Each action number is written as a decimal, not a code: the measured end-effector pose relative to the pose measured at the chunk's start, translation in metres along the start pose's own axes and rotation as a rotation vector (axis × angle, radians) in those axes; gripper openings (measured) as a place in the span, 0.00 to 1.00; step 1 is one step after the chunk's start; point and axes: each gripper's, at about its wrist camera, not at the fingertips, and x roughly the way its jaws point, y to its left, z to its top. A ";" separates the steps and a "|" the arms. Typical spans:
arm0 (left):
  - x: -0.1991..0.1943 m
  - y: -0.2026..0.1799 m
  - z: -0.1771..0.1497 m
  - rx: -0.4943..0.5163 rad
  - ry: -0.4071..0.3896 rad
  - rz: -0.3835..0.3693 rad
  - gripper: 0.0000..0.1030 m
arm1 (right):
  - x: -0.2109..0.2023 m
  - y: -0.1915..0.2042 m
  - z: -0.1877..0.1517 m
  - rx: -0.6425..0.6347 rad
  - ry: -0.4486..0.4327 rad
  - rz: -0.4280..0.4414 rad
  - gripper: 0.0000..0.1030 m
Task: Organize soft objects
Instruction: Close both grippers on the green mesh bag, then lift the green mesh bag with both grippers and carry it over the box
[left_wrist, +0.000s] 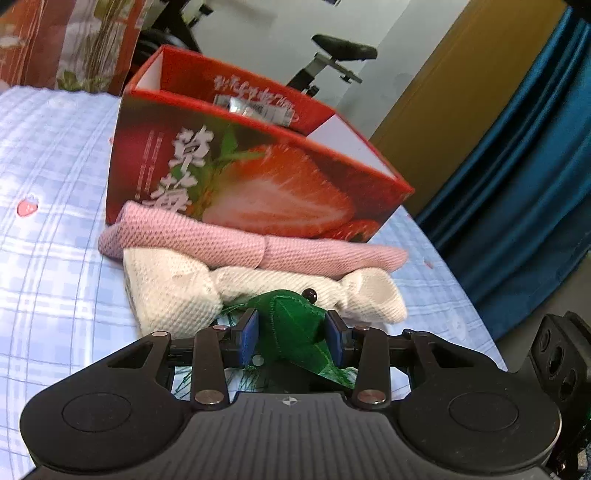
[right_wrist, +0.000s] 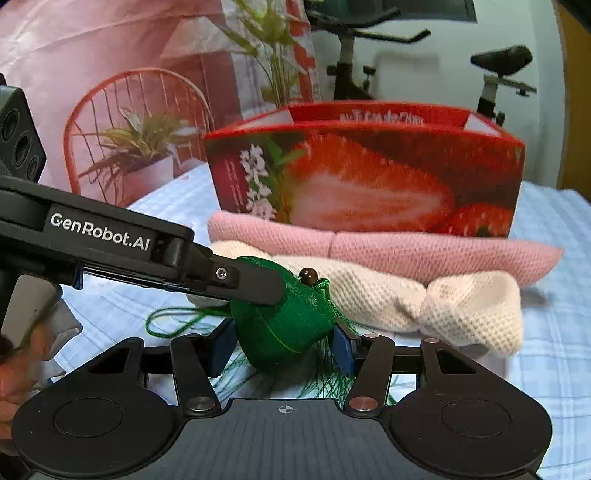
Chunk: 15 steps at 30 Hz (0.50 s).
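The left gripper (left_wrist: 291, 330) has its blue pads pressed on the green sachet (left_wrist: 291, 325), jaws drawn in to a narrow gap. The right gripper (right_wrist: 282, 345) brackets the same sachet, jaws partly apart — whether its pads press I cannot tell. Two tools on one small pouch suggests a handover or a steadying hold. At twelve o'clock lie the cream knit roll (left_wrist: 177, 291) and pink knit roll (left_wrist: 236, 243), touching, against the strawberry box (left_wrist: 258, 177) — likely the destination — on the checked sheet (left_wrist: 48, 229)

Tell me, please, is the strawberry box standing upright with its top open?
Yes: the strawberry box stands upright on the bed, top open, white inner walls showing. Contents cannot be seen.
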 end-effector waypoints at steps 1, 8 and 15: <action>-0.002 -0.002 0.001 0.006 -0.008 0.000 0.40 | -0.003 0.001 0.001 -0.003 -0.009 -0.001 0.49; -0.018 -0.010 0.007 0.025 -0.043 -0.005 0.40 | -0.019 0.006 0.010 -0.016 -0.055 -0.006 0.49; -0.033 -0.015 0.024 0.033 -0.081 -0.015 0.40 | -0.029 0.013 0.027 -0.046 -0.088 -0.006 0.49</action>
